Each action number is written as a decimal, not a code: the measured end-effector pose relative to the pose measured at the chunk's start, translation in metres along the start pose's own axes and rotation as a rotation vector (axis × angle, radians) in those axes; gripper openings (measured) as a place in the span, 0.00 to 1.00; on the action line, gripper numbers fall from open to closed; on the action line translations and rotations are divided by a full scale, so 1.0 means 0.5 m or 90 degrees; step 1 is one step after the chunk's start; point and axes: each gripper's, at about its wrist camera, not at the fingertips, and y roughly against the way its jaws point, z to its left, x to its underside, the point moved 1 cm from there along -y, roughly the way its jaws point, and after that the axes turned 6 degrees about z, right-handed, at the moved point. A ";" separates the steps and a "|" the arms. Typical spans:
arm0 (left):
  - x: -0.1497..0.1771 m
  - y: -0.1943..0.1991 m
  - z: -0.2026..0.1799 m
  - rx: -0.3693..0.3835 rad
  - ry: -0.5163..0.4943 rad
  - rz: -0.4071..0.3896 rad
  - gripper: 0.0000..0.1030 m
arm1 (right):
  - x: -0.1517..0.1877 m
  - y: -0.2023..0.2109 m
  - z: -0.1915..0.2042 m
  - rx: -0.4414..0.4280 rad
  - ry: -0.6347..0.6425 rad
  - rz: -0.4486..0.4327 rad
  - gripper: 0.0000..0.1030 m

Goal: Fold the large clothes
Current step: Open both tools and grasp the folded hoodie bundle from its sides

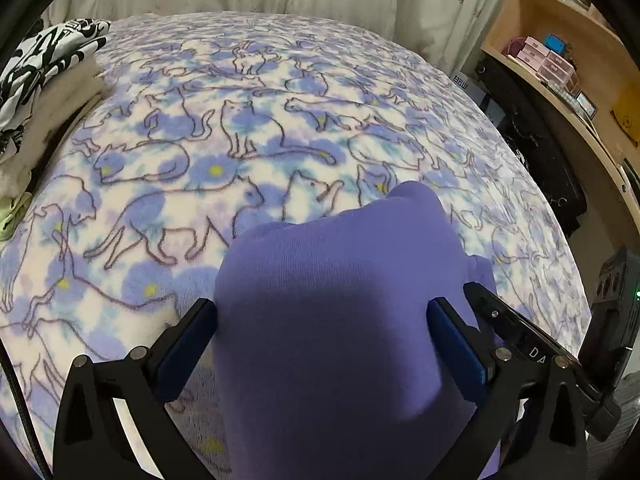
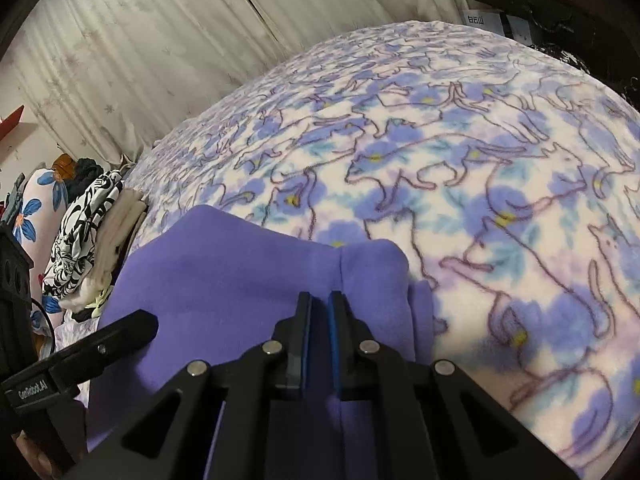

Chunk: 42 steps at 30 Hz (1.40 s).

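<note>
A purple garment (image 1: 340,248) lies bunched on the cat-print blanket (image 1: 240,140) at the near edge of the bed. My left gripper (image 1: 322,304) stands wide open astride the bunch, with the cloth filling the gap between its blue pads. In the right wrist view the same garment (image 2: 224,264) lies flat under my right gripper (image 2: 320,296), whose jaws are shut on a thin fold of it near a seam. One of the left gripper's fingers (image 2: 120,332) rests on the cloth to the left. One of the right gripper's fingers (image 1: 504,320) shows beside the garment's right edge.
A stack of folded clothes (image 1: 48,64), black-and-white print on top, sits at the bed's left edge (image 2: 84,224). Pale curtains (image 2: 160,60) hang behind the bed. A wooden shelf unit (image 1: 560,52) with small boxes stands to the right. The blanket (image 2: 480,184) stretches away beyond the garment.
</note>
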 end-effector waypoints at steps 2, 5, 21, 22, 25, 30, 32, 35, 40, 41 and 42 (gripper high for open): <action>0.000 0.001 -0.003 -0.002 -0.002 -0.001 1.00 | -0.001 0.002 -0.009 -0.017 -0.012 0.001 0.06; -0.001 0.016 -0.011 -0.015 -0.007 -0.003 1.00 | -0.006 0.008 -0.006 -0.022 -0.013 0.012 0.06; 0.118 0.185 -0.026 -0.089 -0.042 0.027 0.99 | 0.082 0.203 0.007 -0.008 0.028 0.077 0.53; 0.125 0.190 -0.024 -0.086 -0.041 0.031 0.99 | 0.094 0.213 0.001 -0.010 0.030 0.081 0.54; 0.152 0.213 -0.017 -0.083 -0.048 0.032 0.99 | 0.119 0.237 -0.014 -0.017 0.025 0.093 0.56; 0.196 0.240 -0.003 -0.075 -0.033 0.044 0.99 | 0.155 0.262 -0.039 -0.024 0.011 0.107 0.59; 0.210 0.250 0.001 -0.063 -0.026 0.045 0.99 | 0.167 0.267 -0.045 -0.032 0.002 0.113 0.60; 0.226 0.260 0.010 -0.051 -0.016 0.046 0.99 | 0.181 0.271 -0.053 -0.043 -0.006 0.121 0.62; 0.247 0.249 0.030 0.003 0.025 0.065 0.99 | 0.191 0.263 -0.056 -0.061 -0.012 0.132 0.65; 0.251 0.244 0.034 0.020 0.035 0.067 0.99 | 0.190 0.260 -0.056 -0.063 -0.013 0.130 0.65; 0.255 0.238 0.038 0.035 0.045 0.071 0.99 | 0.189 0.258 -0.056 -0.065 -0.013 0.129 0.65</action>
